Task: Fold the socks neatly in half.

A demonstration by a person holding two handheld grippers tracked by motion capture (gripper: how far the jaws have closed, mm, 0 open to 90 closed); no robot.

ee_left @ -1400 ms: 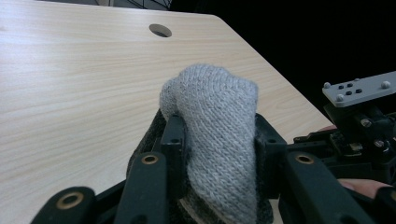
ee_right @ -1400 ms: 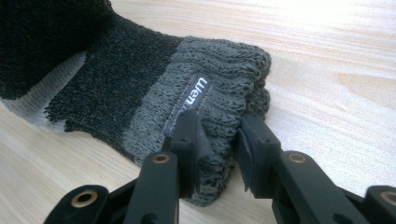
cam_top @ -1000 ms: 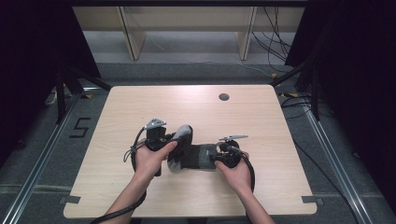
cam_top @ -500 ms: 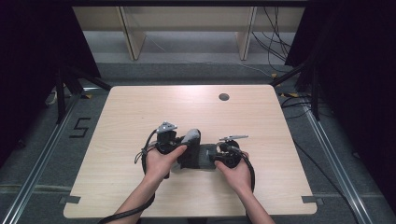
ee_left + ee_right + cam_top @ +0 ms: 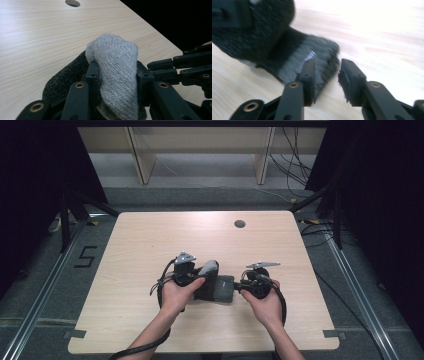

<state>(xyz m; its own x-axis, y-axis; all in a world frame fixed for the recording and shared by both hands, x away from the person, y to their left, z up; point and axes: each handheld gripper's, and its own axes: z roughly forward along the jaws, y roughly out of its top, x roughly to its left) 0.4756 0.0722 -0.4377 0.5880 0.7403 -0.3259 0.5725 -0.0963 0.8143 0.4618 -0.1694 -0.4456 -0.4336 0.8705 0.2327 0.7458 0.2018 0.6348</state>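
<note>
Knitted fabric, one item: a sock [image 5: 216,285] with a dark charcoal body and a light grey toe, lying near the middle of the front half of the pale wood-grain table [image 5: 150,240]. Left gripper [image 5: 116,77] is clamped on the grey toe, its two jaws pressing the folded, ribbed knit from both sides. Right gripper [image 5: 325,75] stands at the dark cuff end, jaws narrowly parted, the cuff edge lying against the inner jaw; whether it grips cannot be told. One round hole [image 5: 239,224] sits near the table's far edge.
</note>
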